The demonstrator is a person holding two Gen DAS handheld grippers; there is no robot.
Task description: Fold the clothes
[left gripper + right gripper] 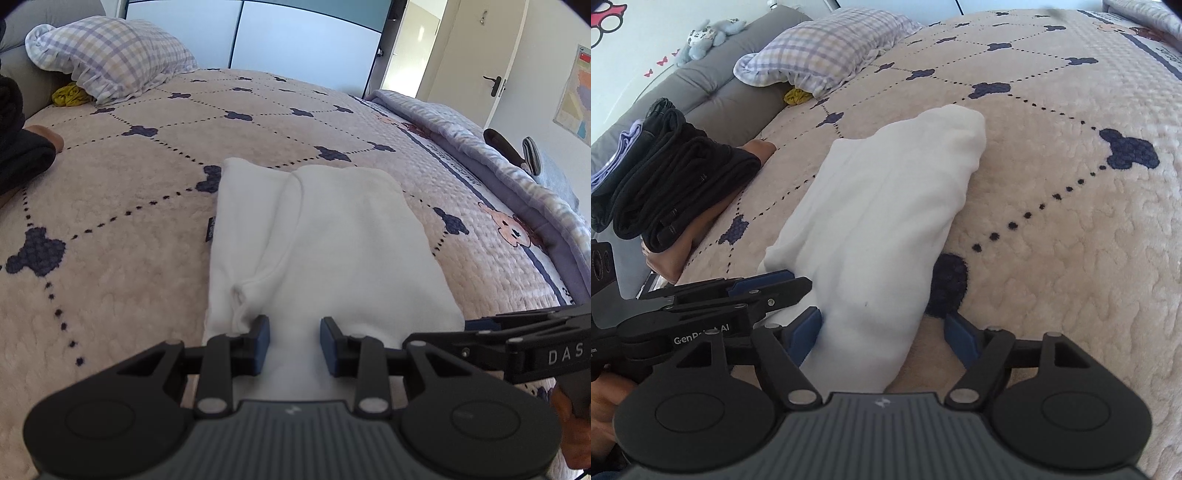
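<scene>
Across the quilted bed (129,184) we see dark folded clothes (676,184) stacked at its left edge, kept clear of the white garment (332,240) lying folded near the bed's near edge. Our left tool (294,339) stands partly parted over the cloth's near end, pads not pinching it. Our right tool (882,332) is spread wide around the bundle, seemingly letting it rest.

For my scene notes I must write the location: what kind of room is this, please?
Most likely a bedroom in a home. A wide bed with a quilted beige bedspread fills the view, a checked pillow lies near its head, and a white garment lies folded on it beside a pile of dark clothes.
</scene>
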